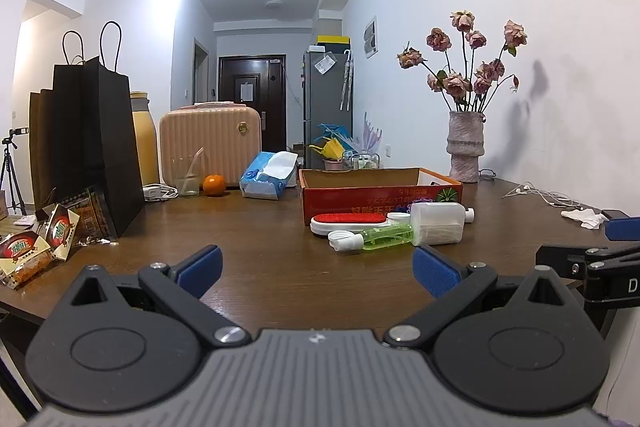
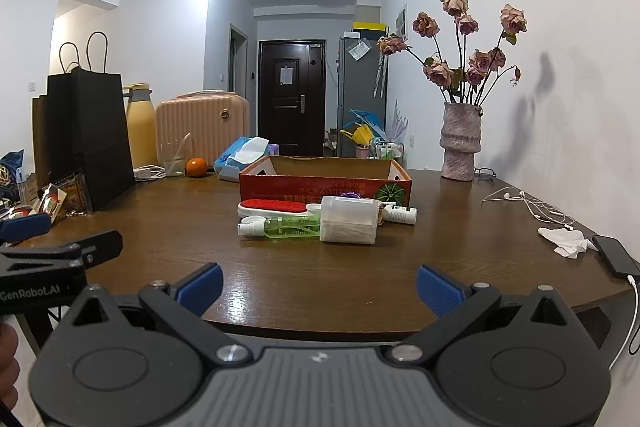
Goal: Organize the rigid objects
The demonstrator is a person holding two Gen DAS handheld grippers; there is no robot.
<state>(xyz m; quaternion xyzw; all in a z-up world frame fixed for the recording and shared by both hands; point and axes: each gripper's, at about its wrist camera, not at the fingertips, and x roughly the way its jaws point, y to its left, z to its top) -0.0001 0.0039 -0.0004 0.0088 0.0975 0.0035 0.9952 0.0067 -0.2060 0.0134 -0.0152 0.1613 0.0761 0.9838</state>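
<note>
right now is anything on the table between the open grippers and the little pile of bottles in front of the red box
Nothing visible. Bare table lies between the right gripper and the green bottle; likewise for the left gripper. The red box sits just behind the pile.

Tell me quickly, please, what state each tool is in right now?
Left tool: open, holding nothing.
Right tool: open, holding nothing.
</note>
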